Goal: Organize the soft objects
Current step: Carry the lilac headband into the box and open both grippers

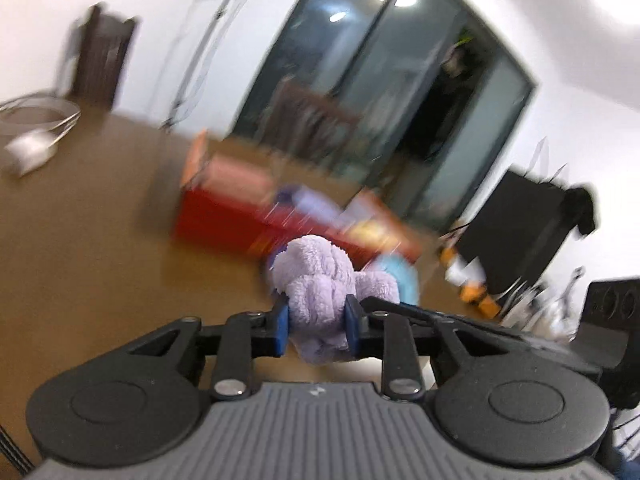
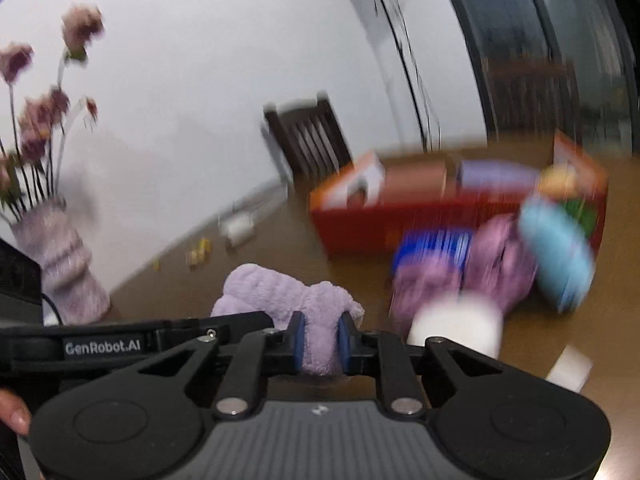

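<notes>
Both your grippers are clamped on the same lilac plush cloth (image 1: pixel 320 292): the left gripper (image 1: pixel 316 326) pinches one bunched end between its blue pads, and the right gripper (image 2: pixel 322 344) pinches another fold, with the rest of the cloth (image 2: pixel 280 292) hanging loose between and ahead of them, above the brown table (image 1: pixel 100 208). The red box (image 2: pixel 400 220) sits further back on the table, already holding a few soft things, and a pink plush (image 2: pixel 496 264), a blue plush (image 2: pixel 556 252) and a white roll (image 2: pixel 456 328) lie just in front of it. The background is smeared, so you look to be mid-swing. The main risk is that you pull your hands apart unevenly: the pile is slippery and one fold could slide out of the pads, leaving the cloth dangling from one side. A low pass could also drag the loose middle across the white roll and knock it over.
</notes>
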`<state>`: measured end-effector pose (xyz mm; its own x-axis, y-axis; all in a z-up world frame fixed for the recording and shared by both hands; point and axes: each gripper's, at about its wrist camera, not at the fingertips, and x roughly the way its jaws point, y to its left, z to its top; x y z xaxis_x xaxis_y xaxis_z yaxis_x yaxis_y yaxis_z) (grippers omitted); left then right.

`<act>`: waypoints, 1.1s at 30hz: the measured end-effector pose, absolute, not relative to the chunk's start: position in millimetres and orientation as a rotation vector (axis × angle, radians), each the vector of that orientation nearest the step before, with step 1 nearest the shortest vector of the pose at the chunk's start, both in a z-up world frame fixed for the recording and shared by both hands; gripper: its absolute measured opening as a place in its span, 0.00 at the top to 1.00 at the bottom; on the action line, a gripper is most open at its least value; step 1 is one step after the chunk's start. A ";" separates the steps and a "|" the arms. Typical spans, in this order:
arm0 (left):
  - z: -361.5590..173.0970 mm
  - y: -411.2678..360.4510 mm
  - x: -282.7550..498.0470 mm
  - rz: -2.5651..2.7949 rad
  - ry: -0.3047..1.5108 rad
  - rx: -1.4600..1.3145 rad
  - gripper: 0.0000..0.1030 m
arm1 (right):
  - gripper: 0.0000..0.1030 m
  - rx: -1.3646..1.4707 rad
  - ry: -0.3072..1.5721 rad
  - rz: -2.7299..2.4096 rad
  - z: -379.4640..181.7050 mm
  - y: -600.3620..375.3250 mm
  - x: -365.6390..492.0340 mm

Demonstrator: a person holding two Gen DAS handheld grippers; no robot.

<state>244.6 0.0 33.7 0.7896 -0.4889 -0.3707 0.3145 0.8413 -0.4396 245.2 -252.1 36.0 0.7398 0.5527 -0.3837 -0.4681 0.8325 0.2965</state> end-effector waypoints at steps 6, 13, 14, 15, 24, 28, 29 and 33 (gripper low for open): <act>89.0 -61.2 384.1 -0.519 0.523 -0.350 0.74 | 0.84 0.076 0.384 0.461 97.6 -302.0 345.1; 61.2 -128.3 558.9 -0.451 0.721 -0.373 0.76 | 0.84 -0.054 0.557 0.298 92.0 -335.8 518.1; 50.8 -131.0 576.1 -0.441 0.761 -0.393 0.76 | 0.84 -0.060 0.587 0.291 84.4 -339.1 535.7; 40.8 -132.5 589.8 -0.431 0.789 -0.400 0.75 | 0.84 -0.062 0.620 0.285 75.7 -341.1 552.7; 16.7 -131.7 618.9 -0.348 0.817 -0.299 0.38 | 0.83 -0.440 0.768 0.199 18.9 -303.4 613.8; 24.7 -128.1 609.9 -0.327 0.796 -0.249 0.37 | 0.82 -0.472 0.800 0.194 18.5 -294.7 619.7; 26.7 -128.1 606.6 -0.321 0.793 -0.243 0.37 | 0.81 -0.473 0.803 0.191 19.2 -293.7 620.5; 40.7 -118.8 590.5 -0.292 0.780 -0.218 0.37 | 0.64 -0.412 0.793 0.202 35.8 -297.6 612.4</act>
